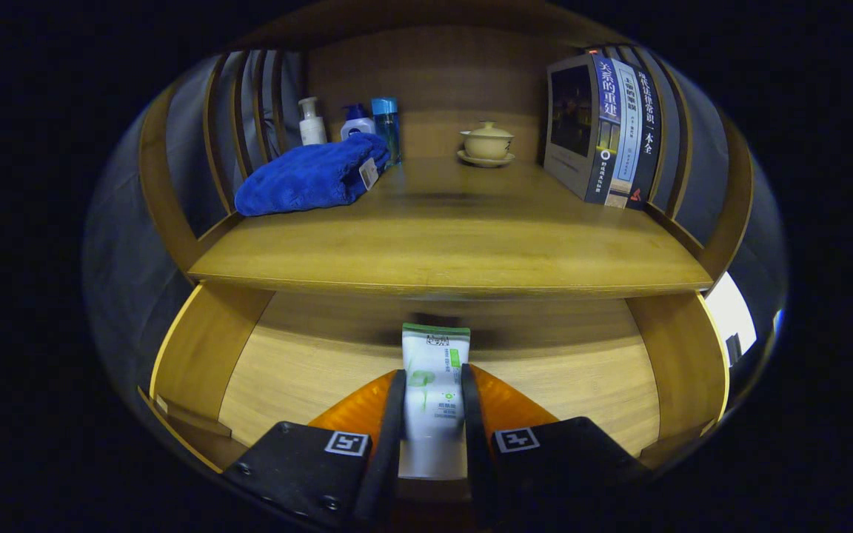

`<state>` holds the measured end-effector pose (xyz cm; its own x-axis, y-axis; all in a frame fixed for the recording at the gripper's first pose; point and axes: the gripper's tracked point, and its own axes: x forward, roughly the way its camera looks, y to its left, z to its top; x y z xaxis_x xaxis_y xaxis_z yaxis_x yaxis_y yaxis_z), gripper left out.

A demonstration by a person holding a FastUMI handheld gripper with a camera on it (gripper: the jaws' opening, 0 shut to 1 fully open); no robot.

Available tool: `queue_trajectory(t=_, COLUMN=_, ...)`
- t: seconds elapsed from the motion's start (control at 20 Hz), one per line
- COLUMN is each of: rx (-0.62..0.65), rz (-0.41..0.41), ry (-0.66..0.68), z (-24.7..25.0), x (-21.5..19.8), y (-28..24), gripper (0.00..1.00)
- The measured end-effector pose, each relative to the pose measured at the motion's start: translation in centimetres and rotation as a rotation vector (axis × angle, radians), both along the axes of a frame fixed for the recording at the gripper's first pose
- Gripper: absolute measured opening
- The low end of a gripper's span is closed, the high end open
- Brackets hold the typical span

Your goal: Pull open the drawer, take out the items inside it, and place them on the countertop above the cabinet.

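Observation:
The wooden drawer point(300, 370) stands pulled open below the countertop point(456, 252). A white tube with a green end point(434, 370) lies in the drawer, pointing away from me. My gripper point(432, 385) has its two fingers closed against both sides of the tube, which runs between them and sticks out just ahead of the tips. I cannot tell whether the tube still rests on the drawer floor or is lifted off it.
On the countertop a folded blue towel point(312, 178) lies at the left, with three bottles point(352, 122) behind it. A lidded cup on a saucer point(486, 143) stands at the back middle. Upright books point(608, 129) stand at the right. Slatted wooden sides flank the shelf.

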<state>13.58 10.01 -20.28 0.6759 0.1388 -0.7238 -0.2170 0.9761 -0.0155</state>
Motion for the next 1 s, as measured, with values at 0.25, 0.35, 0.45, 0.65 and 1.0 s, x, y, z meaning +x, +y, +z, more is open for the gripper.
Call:
queue_trajectory(t=0.25, rx=0.033, rz=-0.035, ry=-0.009, z=0.2, x=-0.2, y=-0.4, gripper=0.56)
queue_trajectory(t=0.35, rx=0.001, rz=-0.028, ry=-0.068, z=1.9, x=0.1, y=-1.0, gripper=0.6)
queue_trajectory(t=0.45, rx=-0.018, rz=-0.007, ry=-0.126, z=3.9, x=-0.4, y=-0.9, gripper=0.68)
queue_trajectory(t=0.65, rx=-0.042, rz=0.032, ry=-0.265, z=7.5, x=-2.6, y=-1.0, gripper=0.93)
queue_trajectory(t=1.0, rx=0.028, rz=-0.001, ry=-0.333, z=9.2, x=-8.8, y=-2.5, gripper=0.99)
